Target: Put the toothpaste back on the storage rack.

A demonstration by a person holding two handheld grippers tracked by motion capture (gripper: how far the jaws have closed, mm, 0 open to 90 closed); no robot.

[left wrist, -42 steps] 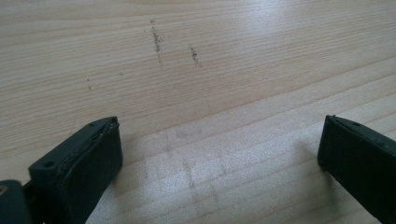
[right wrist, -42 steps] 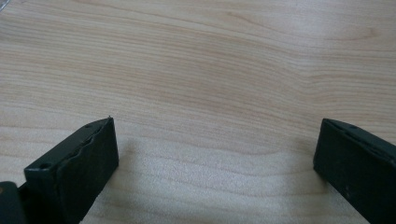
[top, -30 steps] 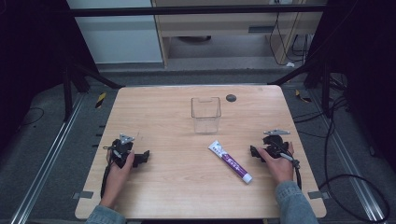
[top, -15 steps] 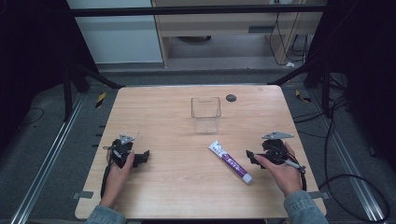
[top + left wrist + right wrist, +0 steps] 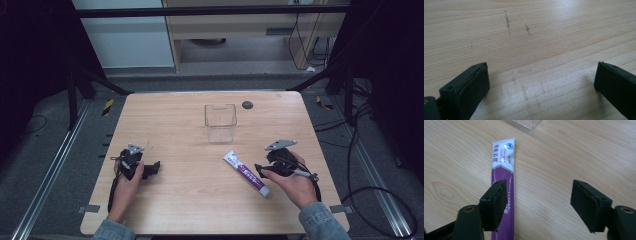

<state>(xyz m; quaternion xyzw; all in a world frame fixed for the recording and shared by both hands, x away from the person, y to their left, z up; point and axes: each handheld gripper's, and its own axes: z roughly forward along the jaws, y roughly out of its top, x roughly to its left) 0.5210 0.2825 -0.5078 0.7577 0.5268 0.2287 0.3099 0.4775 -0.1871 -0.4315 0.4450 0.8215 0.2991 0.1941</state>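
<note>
Two open grippers, right gripper (image 5: 537, 202) beside toothpaste tube (image 5: 503, 170)

One toothpaste tube (image 5: 247, 173), one clear plastic box (image 5: 220, 123), two tongs, left (image 5: 153, 168), right (image 5: 259, 170)

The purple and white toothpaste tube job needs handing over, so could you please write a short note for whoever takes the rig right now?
Right gripper: open, jaws low over the table, the purple and white toothpaste tube beside its left jaw, not gripped.
Left gripper: open, on bare wood of the light wooden table, holding nothing.
Clear square plastic container: upright mid-table, empty, beyond the tube.
Done: nothing picked up yet.
Left: probably centre the right jaws over the tube, close, lift; the container looks like the likely destination.
</note>
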